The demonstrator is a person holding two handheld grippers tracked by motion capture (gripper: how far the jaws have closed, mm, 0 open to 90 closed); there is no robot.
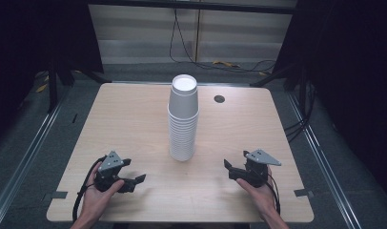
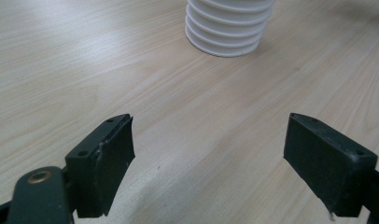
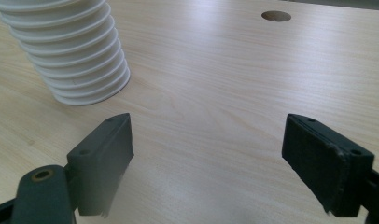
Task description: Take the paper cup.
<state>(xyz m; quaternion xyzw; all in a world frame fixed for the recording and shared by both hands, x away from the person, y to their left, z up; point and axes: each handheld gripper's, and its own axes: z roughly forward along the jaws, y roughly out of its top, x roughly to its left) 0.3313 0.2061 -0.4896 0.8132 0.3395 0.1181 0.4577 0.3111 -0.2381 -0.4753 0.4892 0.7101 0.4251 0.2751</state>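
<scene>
Wooden table (image 1: 134, 124) bears unmarked white cup stack (image 1: 183, 119); left gripper (image 1: 134, 180), right gripper (image 1: 232, 169) both released.

Cup stack (image 1: 183, 119) standing mid-desk (image 1: 134, 114), one hand-held gripper at each near corner.

Stack upright on the desk, mouths down, roughly central, a touch toward the far edge. Behind and to its right, near the far edge, a round hole (image 1: 219, 99) in the desk. Left hand-held gripper (image 1: 134, 177) near the front edge, left of the stack and well apart from it, gripped by the left hand (image 1: 98, 193). Right hand-held gripper (image 1: 234, 168) opposite, front right, held by the right hand (image 1: 260, 193), also well apart. From the left gripper view, stack (image 2: 227, 28) ahead and slightly right; from the right gripper view, stack (image 3: 66, 51) ahead left, hole (image 3: 276, 16) far ahead right. Bare desk between each pair of jaws.
</scene>
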